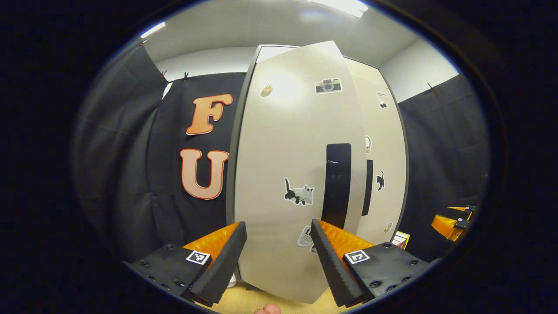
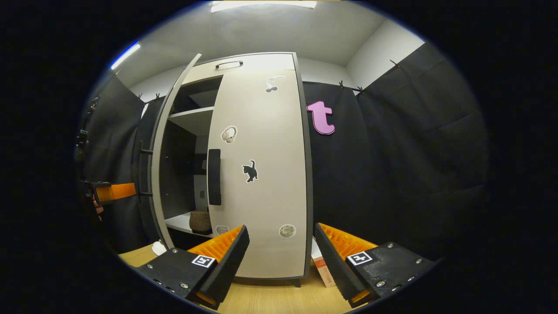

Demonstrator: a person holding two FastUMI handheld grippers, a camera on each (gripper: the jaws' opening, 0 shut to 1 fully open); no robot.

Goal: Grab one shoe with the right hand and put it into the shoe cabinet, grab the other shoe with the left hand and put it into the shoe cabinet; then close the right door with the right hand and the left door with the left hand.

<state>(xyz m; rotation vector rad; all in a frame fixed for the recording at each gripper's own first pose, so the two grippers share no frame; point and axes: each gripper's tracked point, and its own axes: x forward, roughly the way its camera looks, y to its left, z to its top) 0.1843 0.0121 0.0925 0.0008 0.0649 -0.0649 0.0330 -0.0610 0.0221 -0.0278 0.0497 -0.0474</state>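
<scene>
Between your left gripper's (image 1: pixel 279 244) wide, empty fingers stood the half-open left door (image 1: pixel 292 174); stiff and light, it likely swings from a push near its dark handle (image 1: pixel 336 185). Beyond your right gripper (image 2: pixel 281 248), equally spread, the right door (image 2: pixel 261 174) sat shut.

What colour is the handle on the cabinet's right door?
Black: a vertical strip handle on the pale beige right door, clearest in the right gripper view.
</scene>
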